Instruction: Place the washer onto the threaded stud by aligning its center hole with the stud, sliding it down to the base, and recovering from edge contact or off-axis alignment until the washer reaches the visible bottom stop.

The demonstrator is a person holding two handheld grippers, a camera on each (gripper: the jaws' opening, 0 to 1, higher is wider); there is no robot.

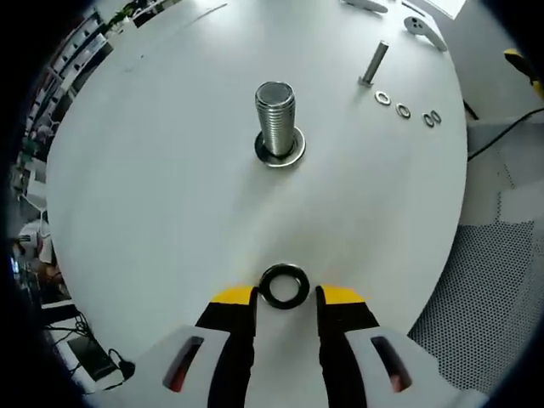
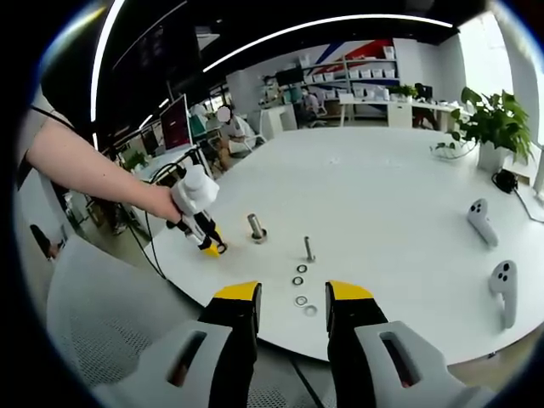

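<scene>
Left gripper view: left gripper fingers pinching washer; right gripper fingers apart, empty.

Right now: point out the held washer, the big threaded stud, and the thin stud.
washer (image 1: 284, 286), left gripper view, on its ring rim.
big threaded stud (image 1: 275, 119), left gripper view, mid threaded shaft.
thin stud (image 1: 375, 62), left gripper view, mid shaft.

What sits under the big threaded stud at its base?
A flat washer already rings the foot of the threaded stud, lying on the white table. The stud hides the washer's hole. The left tongs bracket a dark ring.
</scene>
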